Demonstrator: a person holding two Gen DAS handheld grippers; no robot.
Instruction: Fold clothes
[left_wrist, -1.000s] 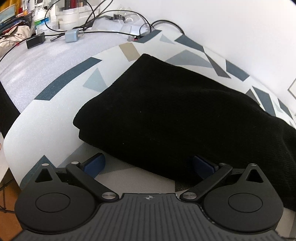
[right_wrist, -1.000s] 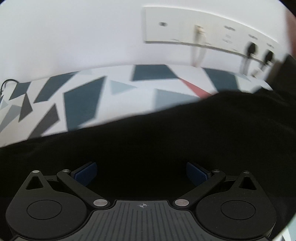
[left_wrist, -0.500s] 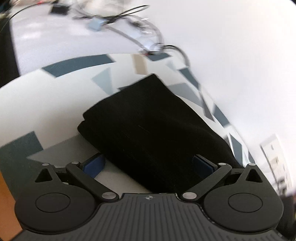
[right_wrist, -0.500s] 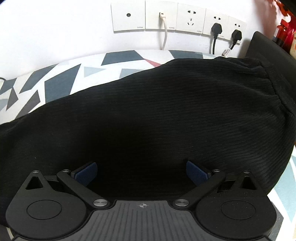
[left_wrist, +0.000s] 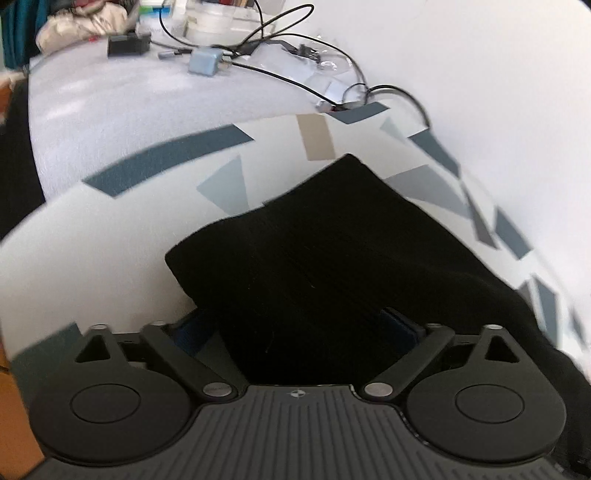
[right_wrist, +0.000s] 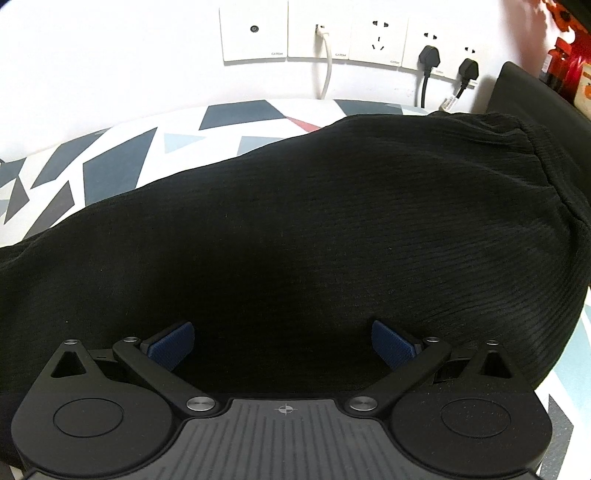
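A black ribbed garment (left_wrist: 332, 258) lies folded on a white cloth with grey and blue geometric shapes (left_wrist: 110, 229). In the left wrist view its near edge lies between the wide-spread blue pads of my left gripper (left_wrist: 295, 328); the left pad is partly hidden by the cloth. In the right wrist view the garment (right_wrist: 295, 229) fills most of the frame, its ribbed hem at the right. My right gripper (right_wrist: 282, 343) is open over it, with both blue pads (right_wrist: 391, 347) showing.
Cables, a small grey adapter (left_wrist: 205, 61) and clutter lie on a pale foam sheet (left_wrist: 110, 103) at the far left. Wall sockets with plugs (right_wrist: 428, 55) sit on the white wall behind. A black chair back (right_wrist: 535, 96) stands at the right.
The left gripper has swung and moved in over the garment's near edge, which now lies between its pads. The right gripper has held nearly still over the garment.
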